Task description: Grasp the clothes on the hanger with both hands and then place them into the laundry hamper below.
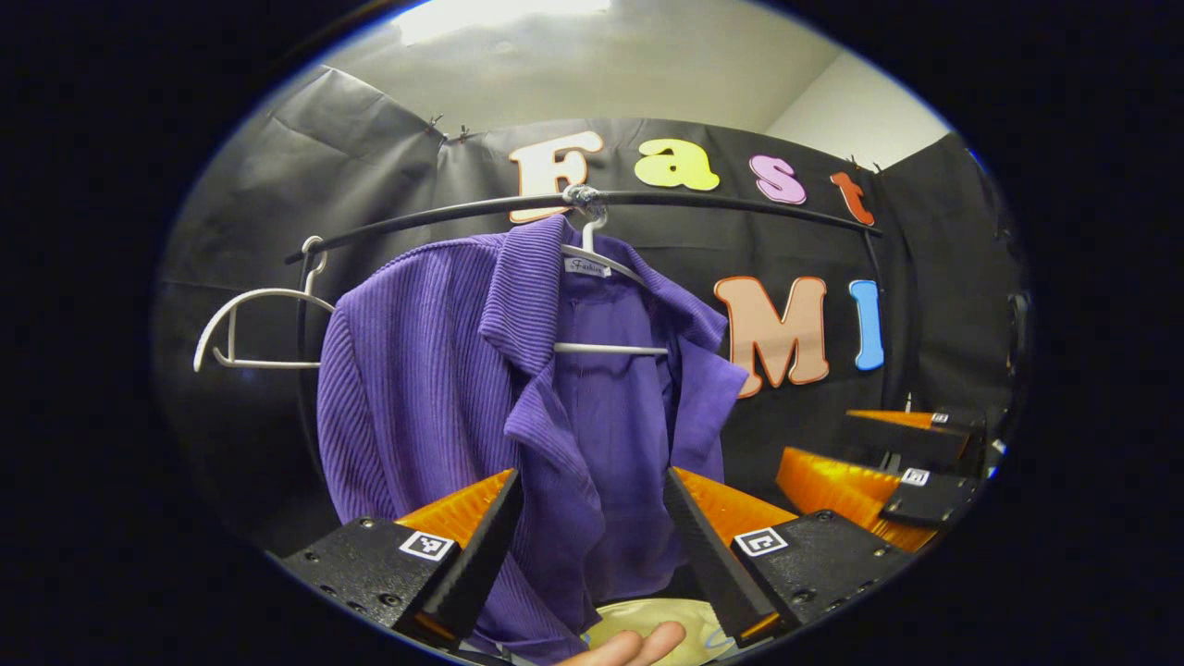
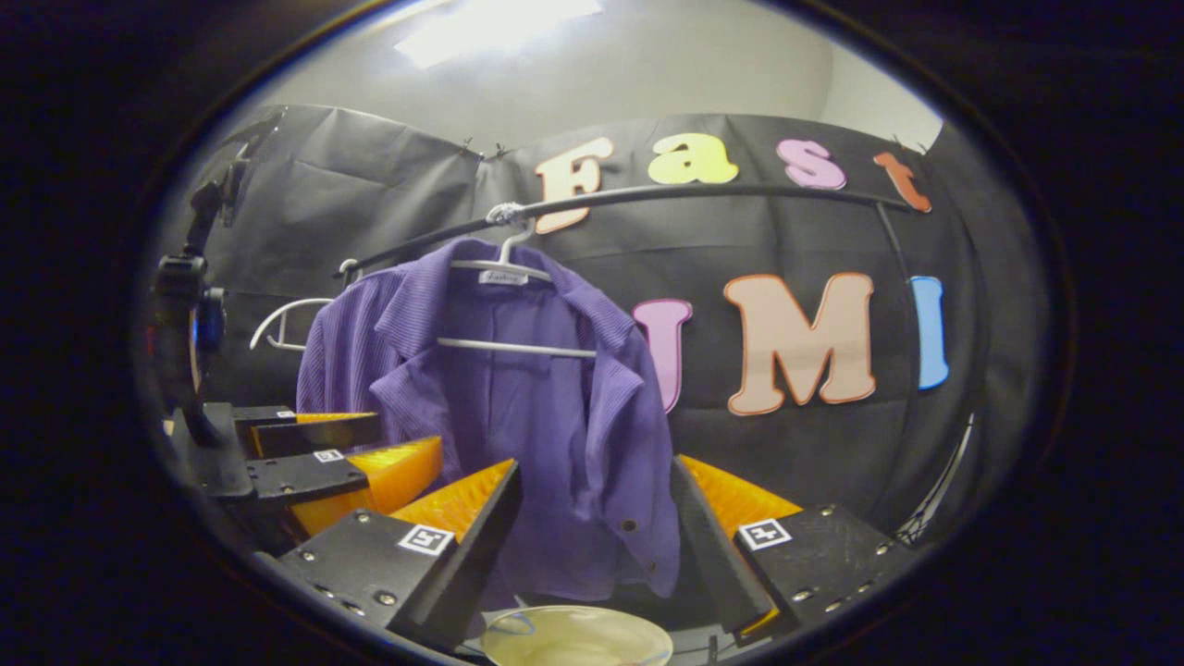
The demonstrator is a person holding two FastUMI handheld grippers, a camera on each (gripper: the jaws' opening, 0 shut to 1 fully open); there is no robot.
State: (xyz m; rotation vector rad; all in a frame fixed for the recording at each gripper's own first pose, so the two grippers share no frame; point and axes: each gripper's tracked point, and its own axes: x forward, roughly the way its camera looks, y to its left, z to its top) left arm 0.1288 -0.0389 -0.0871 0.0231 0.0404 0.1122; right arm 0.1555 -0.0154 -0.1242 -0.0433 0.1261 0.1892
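Note:
A purple ribbed jacket (image 1: pixel 444 370) (image 2: pixel 518 407) hangs open on a white hanger (image 1: pixel 606 268) (image 2: pixel 504 268) from a black rail (image 1: pixel 703 201) (image 2: pixel 647 196). My left gripper (image 1: pixel 592 490) is open in front of the jacket's middle, a little short of the cloth. My right gripper (image 2: pixel 597 481) is open too, facing the jacket's lower right front. In the left gripper view the right gripper (image 1: pixel 888 462) shows farther off on the right; in the right gripper view the left gripper (image 2: pixel 314 462) shows on the left. The pale rim of the hamper (image 1: pixel 647 620) (image 2: pixel 573 638) lies below.
An empty white hanger (image 1: pixel 254 328) (image 2: pixel 282 324) hangs on the rail left of the jacket. A fingertip (image 1: pixel 629 647) shows at the bottom of the left gripper view. A black stand (image 2: pixel 190 314) rises at the left of the right gripper view.

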